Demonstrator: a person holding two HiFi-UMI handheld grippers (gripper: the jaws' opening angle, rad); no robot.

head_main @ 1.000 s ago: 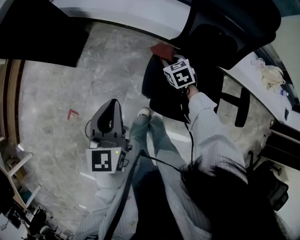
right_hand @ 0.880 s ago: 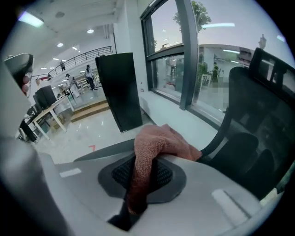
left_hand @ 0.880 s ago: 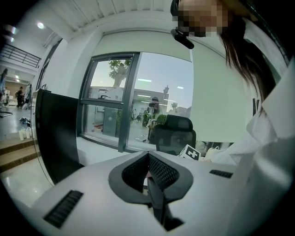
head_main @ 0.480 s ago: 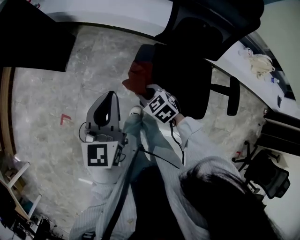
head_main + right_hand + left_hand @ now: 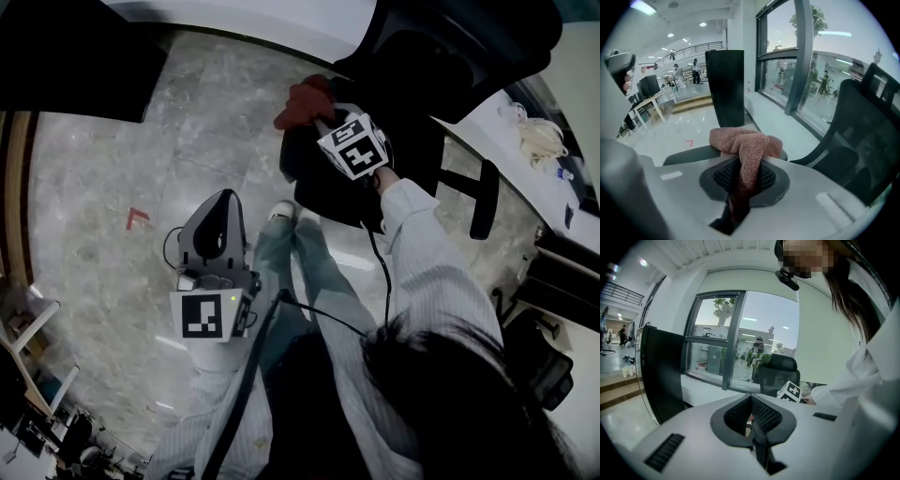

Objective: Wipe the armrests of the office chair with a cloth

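A black office chair (image 5: pixel 375 178) stands ahead of me, its backrest (image 5: pixel 867 131) at the right in the right gripper view. My right gripper (image 5: pixel 325 120) is shut on a red-pink cloth (image 5: pixel 302 101), which lies bunched on the far end of the chair's near armrest (image 5: pixel 689 153). In the right gripper view the cloth (image 5: pixel 743 145) hangs down between the jaws of the right gripper (image 5: pixel 740 164). The other armrest (image 5: pixel 485 199) is bare. My left gripper (image 5: pixel 223 199) hangs low over the floor, away from the chair, shut and holding nothing (image 5: pixel 751 399).
A grey marble floor (image 5: pixel 112 281) with a red mark (image 5: pixel 138 217) lies to the left. A tall black panel (image 5: pixel 724 86) stands beyond the armrest. A white desk (image 5: pixel 525 159) with cords sits at the right, another chair (image 5: pixel 539 361) at lower right.
The right gripper drew the cloth toward me along the armrest half a second ago, then pushed it back to the far end. The left gripper stayed about where it was.
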